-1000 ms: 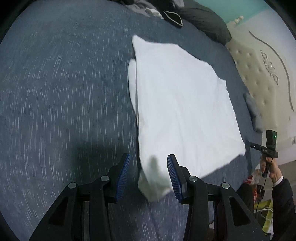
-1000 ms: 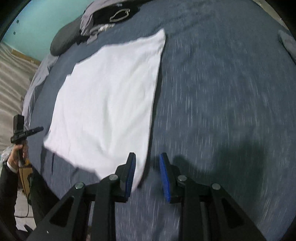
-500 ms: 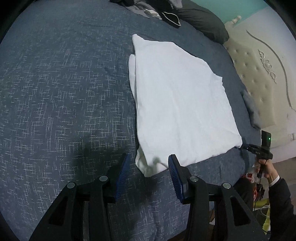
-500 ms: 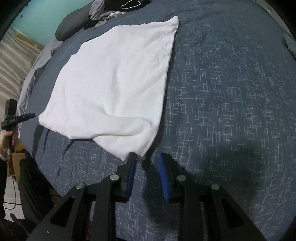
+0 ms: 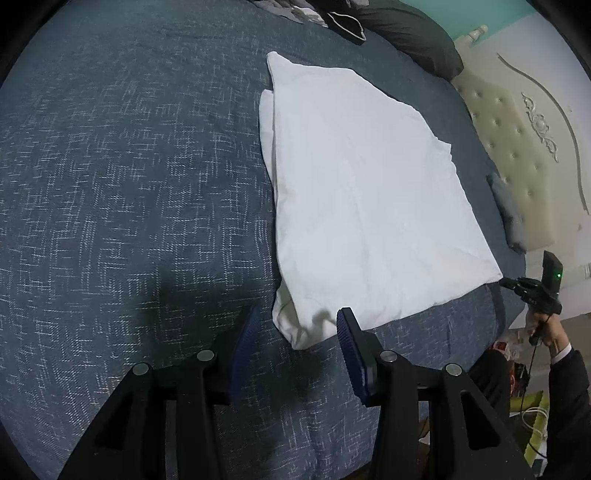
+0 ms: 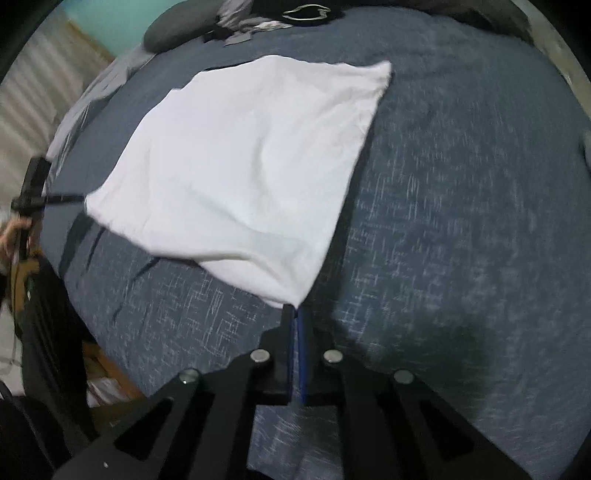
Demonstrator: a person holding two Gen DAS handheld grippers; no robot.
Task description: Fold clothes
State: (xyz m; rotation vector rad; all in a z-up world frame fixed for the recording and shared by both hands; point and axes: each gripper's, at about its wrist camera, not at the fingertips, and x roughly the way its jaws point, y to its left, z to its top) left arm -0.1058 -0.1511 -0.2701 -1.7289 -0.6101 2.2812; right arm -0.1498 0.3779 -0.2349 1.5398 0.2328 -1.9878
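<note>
A white folded garment (image 5: 362,192) lies flat on the dark blue bedspread (image 5: 129,184). My left gripper (image 5: 295,326) is open, and the garment's near corner lies between its blue-padded fingers. In the right wrist view the same white garment (image 6: 243,158) spreads to the upper left. My right gripper (image 6: 295,314) is shut on the garment's near corner, which is slightly lifted. My right gripper also shows at the right edge of the left wrist view (image 5: 517,284), at the garment's far corner.
A pile of dark and grey clothes (image 5: 369,22) lies at the far end of the bed. A cream tufted headboard (image 5: 524,129) stands at the right. The bed's near edge (image 6: 110,332) drops off at the lower left of the right wrist view.
My right gripper has closed on the garment's corner; it was open half a second ago. My left gripper has stayed open with the other corner between its fingers.
</note>
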